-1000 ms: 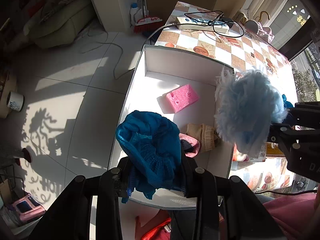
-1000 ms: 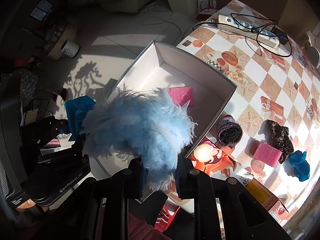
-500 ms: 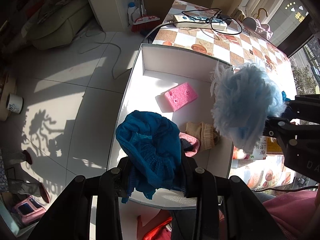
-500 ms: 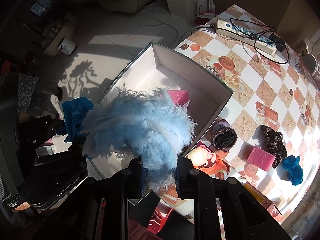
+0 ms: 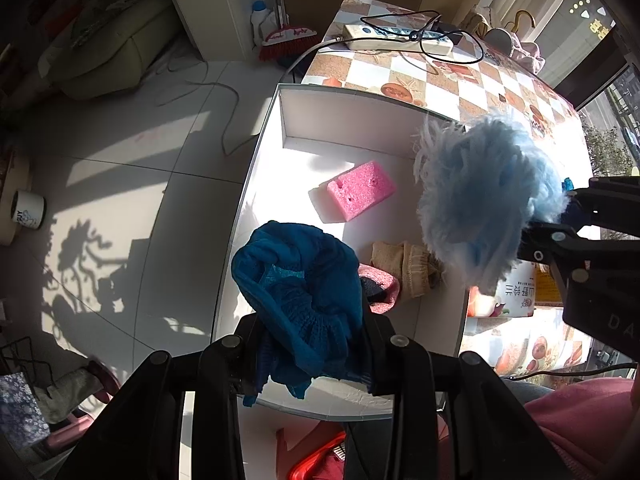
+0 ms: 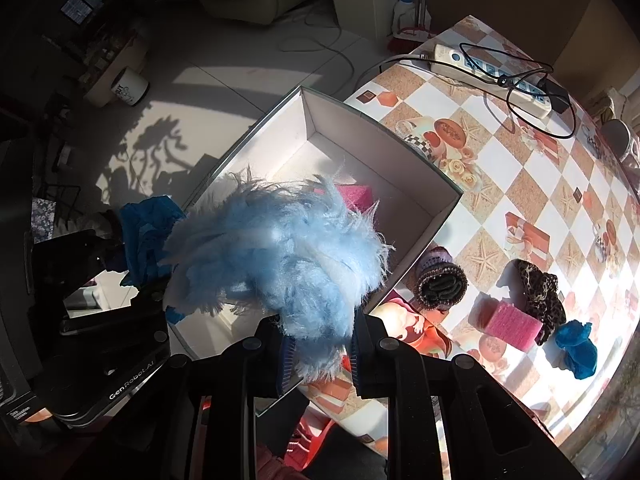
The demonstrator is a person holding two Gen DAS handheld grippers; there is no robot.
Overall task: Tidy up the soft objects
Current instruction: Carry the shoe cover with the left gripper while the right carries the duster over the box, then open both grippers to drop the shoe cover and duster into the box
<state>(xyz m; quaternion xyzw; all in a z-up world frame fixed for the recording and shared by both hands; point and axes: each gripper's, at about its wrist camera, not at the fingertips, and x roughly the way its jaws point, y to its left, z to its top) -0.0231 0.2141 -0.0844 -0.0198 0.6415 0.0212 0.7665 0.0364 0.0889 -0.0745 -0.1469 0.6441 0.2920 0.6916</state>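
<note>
Fluffy pale-blue pompom (image 6: 280, 256), all long shaggy strands, is pinched in the right gripper (image 6: 318, 354), whose jaws are nearly closed on its lower tuft, hanging over the near right side of the white box (image 5: 344, 108). Next to it, the left gripper (image 5: 310, 354) has its jaws clamped on a crumpled teal knit cloth (image 5: 298, 292) above the box's near end. Down inside sit a pink sponge (image 5: 360, 190), a beige cloth (image 5: 404, 270) and a pink knit piece (image 5: 380, 288). More soft stuff waits on the checkered table (image 6: 532, 184).
</note>
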